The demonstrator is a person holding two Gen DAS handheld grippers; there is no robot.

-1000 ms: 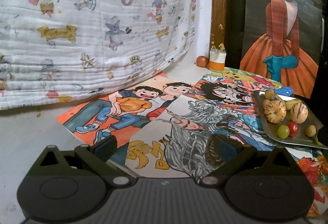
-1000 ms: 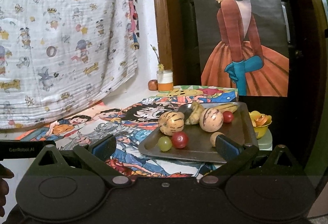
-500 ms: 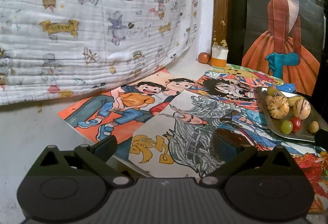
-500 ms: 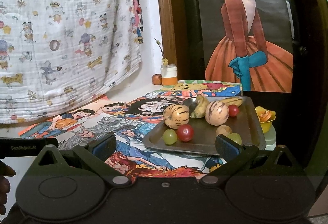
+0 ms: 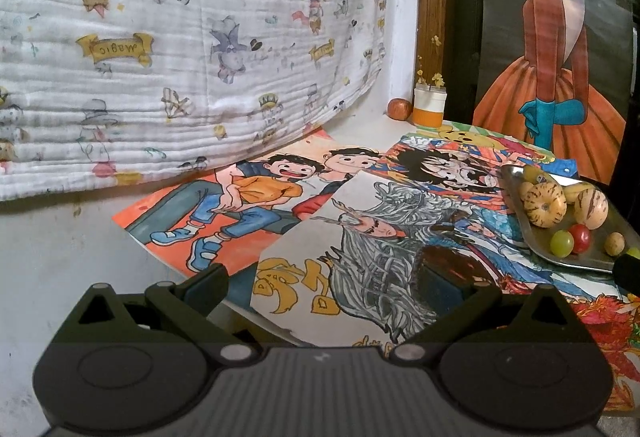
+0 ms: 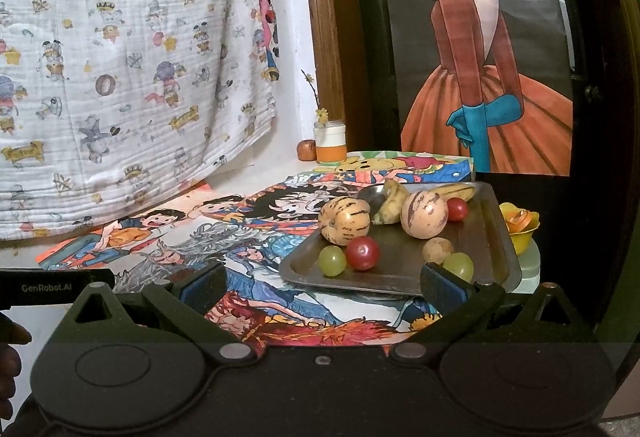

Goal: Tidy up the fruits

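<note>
A metal tray (image 6: 494,237) of fruit is seen resting on a table covered with overlapping cartoon drawings (image 6: 224,233), at the table's right end. Two striped, pale-yellow melons are placed near the tray's middle: a ribbed one (image 6: 344,220) to the left and a rounder one (image 6: 424,214) to the right, with two bananas (image 6: 390,200) laid behind them. A green grape (image 6: 332,260) and a red cherry tomato (image 6: 362,253) are shown touching at the front left of the tray. A small brown fruit (image 6: 438,250) and a second green grape (image 6: 458,266) are set just beside each other at the front right, and a second red tomato (image 6: 456,208) is seen at the back, beside the rounder melon.

The right gripper (image 6: 322,283) is held just in front of the tray's near edge, its blue-padded fingers (image 6: 202,285) spread wide apart with nothing between them. The left gripper (image 5: 326,283) is held over the drawings, well apart from the tray, its fingers likewise spread and empty.

A yellow bowl (image 6: 520,231) is visible just beyond the tray's right rim. A white-and-orange jar (image 6: 330,141) with small yellow flowers and a small reddish fruit (image 6: 306,149) are placed together at the back by the wall. A printed cloth (image 6: 120,57) is hung to the left, and a poster of a girl in an orange dress (image 6: 484,69) is fixed behind.
</note>
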